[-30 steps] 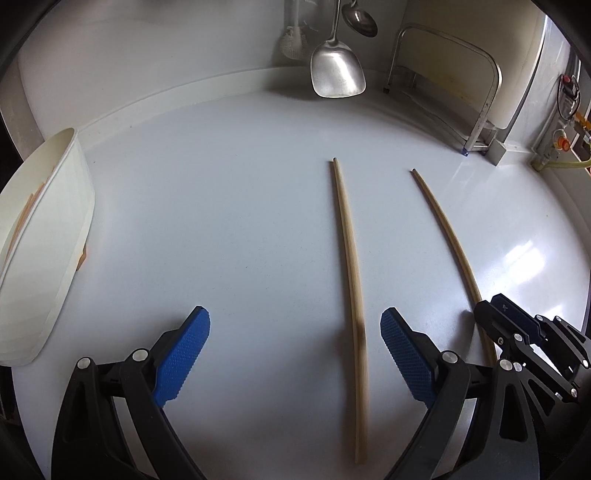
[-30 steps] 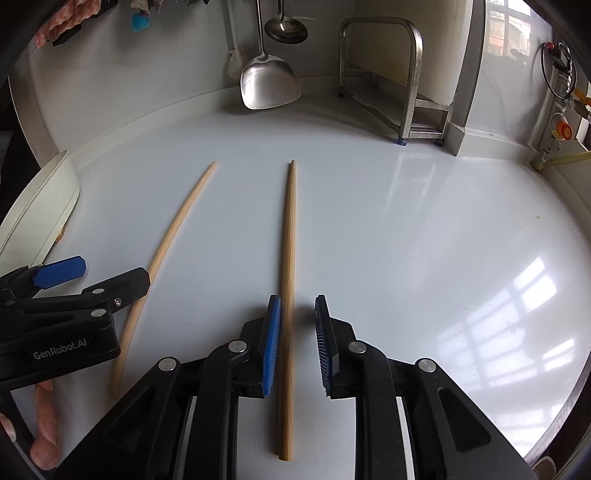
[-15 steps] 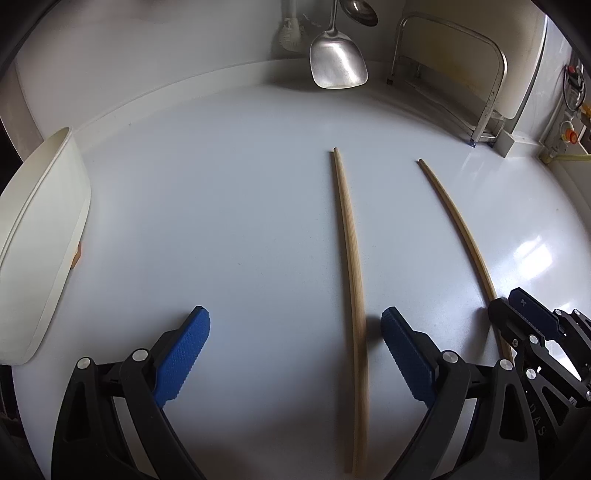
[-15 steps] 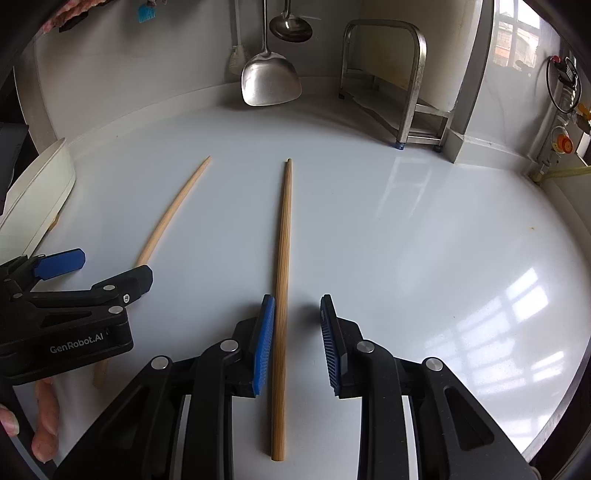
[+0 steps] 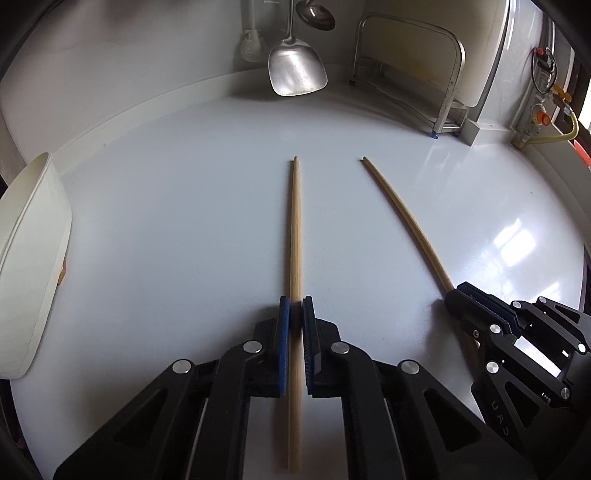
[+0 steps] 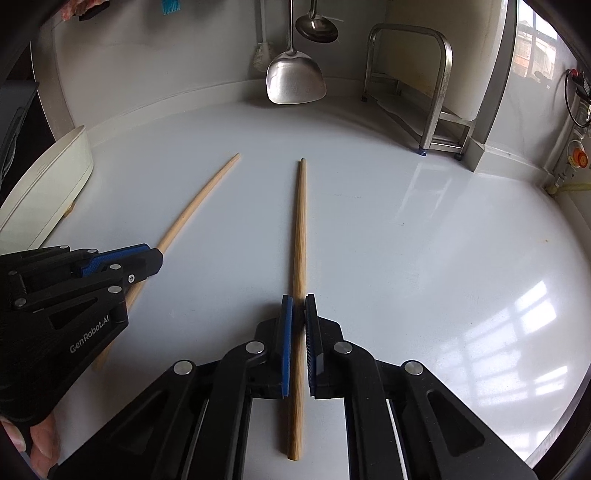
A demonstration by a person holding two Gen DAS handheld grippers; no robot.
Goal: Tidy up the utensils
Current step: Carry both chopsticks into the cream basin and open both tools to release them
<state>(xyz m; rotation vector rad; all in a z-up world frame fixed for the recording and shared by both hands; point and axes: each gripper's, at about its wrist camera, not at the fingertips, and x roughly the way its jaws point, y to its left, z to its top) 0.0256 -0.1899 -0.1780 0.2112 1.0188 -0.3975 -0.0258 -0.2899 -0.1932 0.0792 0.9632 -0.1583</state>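
Note:
Two long wooden chopsticks lie on the white counter, pointing away from me. My left gripper [image 5: 295, 314] is shut on the left chopstick [image 5: 295, 229], which runs between its blue pads. My right gripper [image 6: 298, 314] is shut on the right chopstick [image 6: 300, 229]. In the left wrist view the right chopstick [image 5: 402, 218] leads into the right gripper [image 5: 476, 302]. In the right wrist view the left chopstick [image 6: 199, 203] leads into the left gripper [image 6: 140, 258]. Both chopsticks look close to the counter; I cannot tell whether they touch it.
A white oval container [image 5: 29, 266] stands at the left edge and also shows in the right wrist view [image 6: 48, 188]. A steel spatula [image 5: 295, 70] and a ladle [image 5: 316, 14] hang on the back wall. A metal rack [image 5: 417, 74] stands at the back right.
My left gripper was wide open beside the left chopstick and has shut on it. My right gripper has narrowed onto the right chopstick. Both views show the far wall lower than before.

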